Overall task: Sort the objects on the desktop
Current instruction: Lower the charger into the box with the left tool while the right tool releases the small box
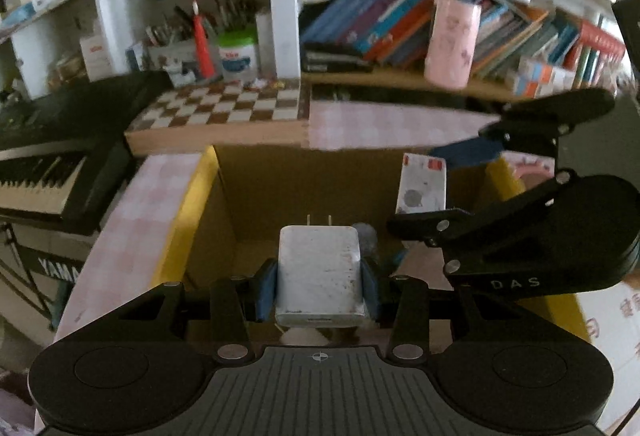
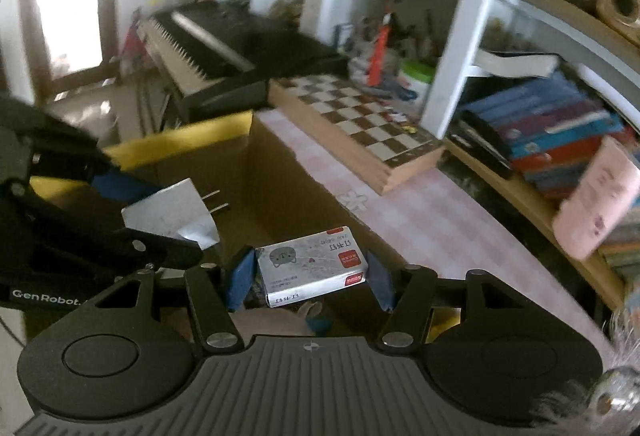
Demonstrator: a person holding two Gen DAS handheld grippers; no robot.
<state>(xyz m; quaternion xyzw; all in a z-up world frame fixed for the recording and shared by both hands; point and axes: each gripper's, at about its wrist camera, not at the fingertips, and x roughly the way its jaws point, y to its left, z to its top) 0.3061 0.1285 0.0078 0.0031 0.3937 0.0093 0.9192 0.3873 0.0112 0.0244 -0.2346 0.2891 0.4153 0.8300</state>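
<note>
My left gripper [image 1: 319, 286] is shut on a white plug charger [image 1: 320, 276], prongs pointing forward, held above an open cardboard box [image 1: 256, 192] with yellow flaps. My right gripper [image 2: 310, 278] holds a small white staple box [image 2: 310, 268] with a red label; the left pad touches it, the right pad [image 2: 380, 286] stands a little off it. It hangs over the same cardboard box [image 2: 280, 188]. The right gripper with the staple box [image 1: 422, 190] shows at the right of the left wrist view. The left gripper with the charger [image 2: 172, 214] shows at the left of the right wrist view.
A pink checked table top [image 2: 420, 204] carries a chessboard [image 1: 224, 108], a pink cup [image 1: 452, 40], pen holders [image 1: 236, 56] and leaning books [image 1: 380, 24] under white shelves. A black keyboard piano [image 1: 44, 156] stands left. Small items lie at the box's bottom.
</note>
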